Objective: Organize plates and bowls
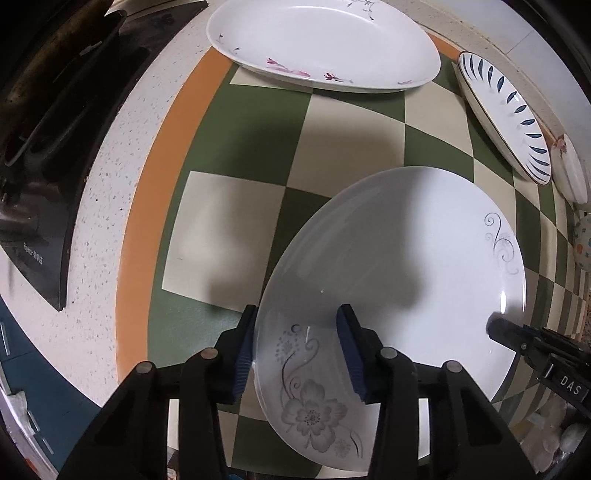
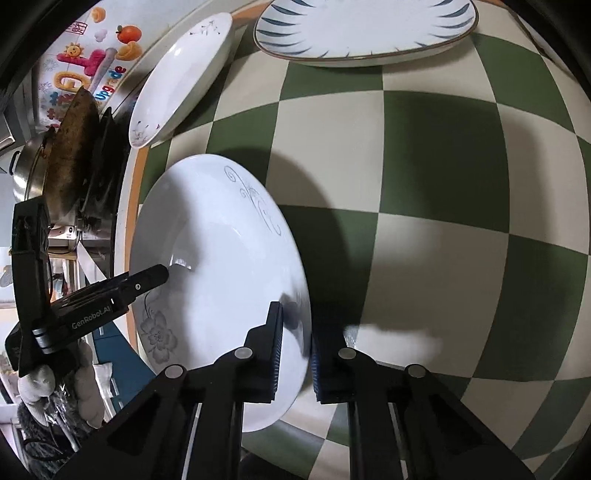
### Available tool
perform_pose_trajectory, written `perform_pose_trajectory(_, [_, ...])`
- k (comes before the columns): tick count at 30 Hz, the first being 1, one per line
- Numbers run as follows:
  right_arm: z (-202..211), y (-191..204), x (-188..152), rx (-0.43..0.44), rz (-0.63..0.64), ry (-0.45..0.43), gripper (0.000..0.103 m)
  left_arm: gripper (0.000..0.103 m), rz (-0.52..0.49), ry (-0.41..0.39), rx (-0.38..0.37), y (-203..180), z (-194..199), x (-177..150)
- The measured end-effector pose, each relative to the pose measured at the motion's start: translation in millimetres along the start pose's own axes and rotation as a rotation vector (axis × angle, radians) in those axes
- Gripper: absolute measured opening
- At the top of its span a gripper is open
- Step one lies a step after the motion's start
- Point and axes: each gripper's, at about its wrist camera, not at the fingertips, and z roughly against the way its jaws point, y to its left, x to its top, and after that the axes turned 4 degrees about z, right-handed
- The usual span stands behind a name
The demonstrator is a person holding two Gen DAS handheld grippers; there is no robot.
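A white plate with grey flower prints (image 1: 413, 266) (image 2: 221, 280) is held tilted above the green-and-cream checked mat (image 1: 351, 122). My left gripper (image 1: 297, 354) straddles its near rim, one finger under and one over; the jaws are wide and grip is unclear. My right gripper (image 2: 296, 350) is shut on the plate's opposite rim; its finger (image 1: 509, 332) shows at the right of the left wrist view. A white oval dish with pink flowers (image 1: 321, 44) (image 2: 181, 77) lies at the far edge. A blue-leaf plate (image 1: 506, 114) (image 2: 365, 29) lies at the back.
A black stove top with a dark pan (image 1: 55, 129) (image 2: 74, 155) stands left of the mat on the speckled counter (image 1: 110, 184). A small white dish (image 1: 572, 173) and a spotted bowl (image 1: 583, 243) sit at the far right. The mat has an orange border (image 1: 147, 206).
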Motion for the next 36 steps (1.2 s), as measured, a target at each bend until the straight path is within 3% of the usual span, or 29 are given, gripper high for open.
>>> perform_pose_trajectory(9, [14,-4,-7,-0.015,-0.014,-0.033,0.015,0.032,-0.004,-0.018,-0.037,9,14,-9])
perform_pose_trajectory(23, [103,-48,-37,-0.046,-0.096,-0.167,0.015,0.032,-0.165,-0.062,-0.118,-23,74,-32])
perform_pose_trajectory(29, [118,-82,-50,-0.064,-0.154,-0.186,0.015,0.032,-0.223,-0.047,-0.120,-54,68,-42])
perform_pose_trajectory(36, [101,-107,-61,-0.071,-0.189,-0.166,0.015,0.032,-0.244,0.003,-0.085,-88,32,-34])
